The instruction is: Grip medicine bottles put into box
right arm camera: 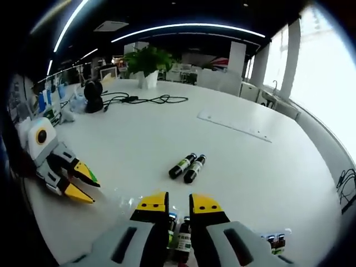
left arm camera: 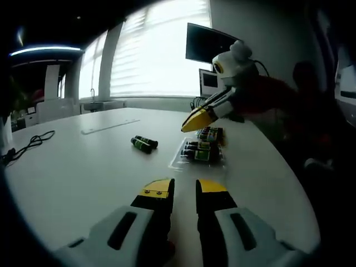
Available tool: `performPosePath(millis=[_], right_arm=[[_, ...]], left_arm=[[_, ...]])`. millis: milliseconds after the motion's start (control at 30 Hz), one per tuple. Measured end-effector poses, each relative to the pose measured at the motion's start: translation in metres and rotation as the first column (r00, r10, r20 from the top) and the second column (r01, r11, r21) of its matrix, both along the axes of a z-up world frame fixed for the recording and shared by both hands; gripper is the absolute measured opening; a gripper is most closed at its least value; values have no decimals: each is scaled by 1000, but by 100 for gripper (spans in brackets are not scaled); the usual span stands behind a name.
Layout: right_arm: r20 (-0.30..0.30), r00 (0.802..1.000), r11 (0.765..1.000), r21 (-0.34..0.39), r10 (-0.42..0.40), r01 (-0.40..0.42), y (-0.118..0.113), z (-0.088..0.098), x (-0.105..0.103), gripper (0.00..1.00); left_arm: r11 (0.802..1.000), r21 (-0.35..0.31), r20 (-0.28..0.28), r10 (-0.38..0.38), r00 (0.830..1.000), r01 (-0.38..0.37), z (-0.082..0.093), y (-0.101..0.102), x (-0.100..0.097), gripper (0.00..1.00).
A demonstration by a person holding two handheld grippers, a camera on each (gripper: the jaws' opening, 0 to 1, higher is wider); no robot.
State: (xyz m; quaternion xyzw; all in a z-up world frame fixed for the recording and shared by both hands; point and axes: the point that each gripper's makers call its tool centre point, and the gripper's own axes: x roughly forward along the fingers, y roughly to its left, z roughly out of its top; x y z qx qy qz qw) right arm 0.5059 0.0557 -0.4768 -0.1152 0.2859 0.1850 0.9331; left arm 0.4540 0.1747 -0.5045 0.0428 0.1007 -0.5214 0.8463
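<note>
While both grippers hover over the white worktop, we count 2 medicine bottles lying loose side by side and several more in the clear box. Left gripper jaws stand released; right gripper jaws likewise, poised above the box.

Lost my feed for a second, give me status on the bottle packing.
Left gripper open, hovering over bare table. Right gripper open above the clear box of bottles. Two loose bottles lie side by side on the table, path unobstructed.
</note>
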Motion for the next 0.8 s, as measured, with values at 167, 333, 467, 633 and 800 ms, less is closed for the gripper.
performPosePath(millis=[167,333,467,633,800], right_arm=[[7,1000,1000,6,-6,6,0,-1,16,11],[6,1000,1000,-20,-17,17,-3,-9,30,11],[8,999,999,-6,-35,35,-4,-10,40,11],[-3,999,999,-5,-36,35,1,-13,55,12],[-21,999,999,-18,-33,33,4,-17,67,11]], left_arm=[[1000,-3,-2,-2,1000,2,0,0,0,10],[1000,-7,-6,5,1000,-5,1,0,1,10],[1000,-6,-7,2,1000,-2,0,0,0,10],[1000,-8,-4,-1,1000,1,1,-1,-1,10],[1000,-10,4,1,1000,-1,3,0,-1,10]])
